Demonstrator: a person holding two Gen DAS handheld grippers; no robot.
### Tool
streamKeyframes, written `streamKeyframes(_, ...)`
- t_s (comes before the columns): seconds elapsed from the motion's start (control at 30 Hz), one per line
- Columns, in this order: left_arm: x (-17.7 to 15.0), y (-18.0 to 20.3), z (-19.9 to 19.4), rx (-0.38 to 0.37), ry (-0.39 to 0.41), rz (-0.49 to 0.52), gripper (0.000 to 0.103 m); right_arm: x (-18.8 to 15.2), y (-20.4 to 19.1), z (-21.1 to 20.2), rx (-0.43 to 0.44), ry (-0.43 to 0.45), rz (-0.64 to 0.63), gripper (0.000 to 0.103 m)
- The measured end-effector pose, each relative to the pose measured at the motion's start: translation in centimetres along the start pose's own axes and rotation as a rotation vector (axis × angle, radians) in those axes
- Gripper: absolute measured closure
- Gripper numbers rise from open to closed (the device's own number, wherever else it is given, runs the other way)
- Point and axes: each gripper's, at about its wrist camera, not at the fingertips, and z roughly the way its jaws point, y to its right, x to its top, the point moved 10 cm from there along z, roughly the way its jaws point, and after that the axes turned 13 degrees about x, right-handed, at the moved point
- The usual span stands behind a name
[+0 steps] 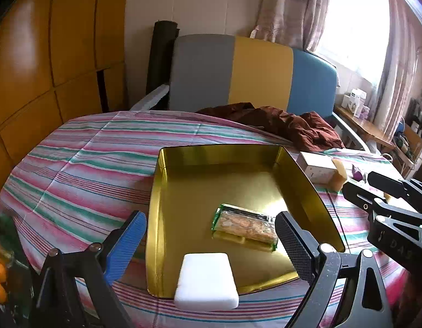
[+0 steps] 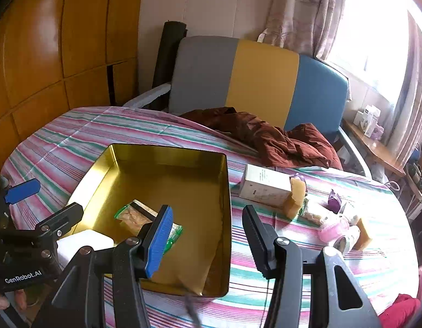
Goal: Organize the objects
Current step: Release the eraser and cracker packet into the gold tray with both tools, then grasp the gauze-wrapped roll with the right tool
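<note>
Both grippers hover over the striped table, angled down, nothing held. Left gripper (image 1: 211,242): fingers wide, straddling the near part of the gold tin (image 1: 306,180). Right gripper (image 2: 208,235): fingers moderately apart, empty, the tin's right wall showing in the gap.

Already in the tin: a snack packet (image 1: 245,228) on the floor toward the near right. A white block (image 1: 206,283) sits tilted across the tin's near rim, part in, part out.

Key relation: the loose things still to sort lie on the table to the right of the tin, toward the right edge. The right gripper is the nearer one; the left would have to cross the tin.
- White carton (image 2: 265,187): lying flat just right of the tin's far right corner, long axis running roughly left-right across the right-wrist view, so probably an awkward end-on reach for those fingers unless the wrist turns.
- Tan block (image 2: 295,196): upright, touching or nearly touching the carton's right end.
- Beyond it, a cluster: pink thing (image 2: 335,225), small purple thing (image 2: 335,201), another tan block (image 2: 365,233), a small roll or jar in front.

Hard to read:
- Cluster items overlap; which ones touch can't be told, and the pale wrapped thing behind the tan block is unclear.
- Left-wrist view shows only the carton and tan block; the right gripper body covers the rest.
- Window glare washes out the far right.
- The right gripper's blue finger hides part of the packet in its own view.
- Brown cloth (image 2: 265,136) bunched at the far edge, probably not part of the job.
</note>
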Motion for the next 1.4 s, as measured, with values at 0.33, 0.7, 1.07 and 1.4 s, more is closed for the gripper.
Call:
streamKeyframes(0.33, -0.2, 2.4, 0.4, -0.037, -0.020, 0.041, 0.007, -1.3, 3.0, 0.5, -0.021, -0.034, 0.045, 0.050)
streamKeyframes(0.7, 0.4, 8.7, 0.0, -0.170, -0.010, 0.148, 0.007, -8.4, 18.5, -1.6, -0.126, -0.169, 0.375, 0.048)
streamKeyframes(1.07, -0.2, 17.4, -1.4, -0.339, -0.020, 0.291, 0.007, -13.6, 30.6, -4.5, -0.116, -0.160, 0.803, 0.041)
streamKeyframes(1.4, -0.3, 23.1, -0.7, -0.407, -0.071, 0.329, 0.009, -13.7, 33.9, 1.1, 0.022, -0.130, 1.067, 0.041)
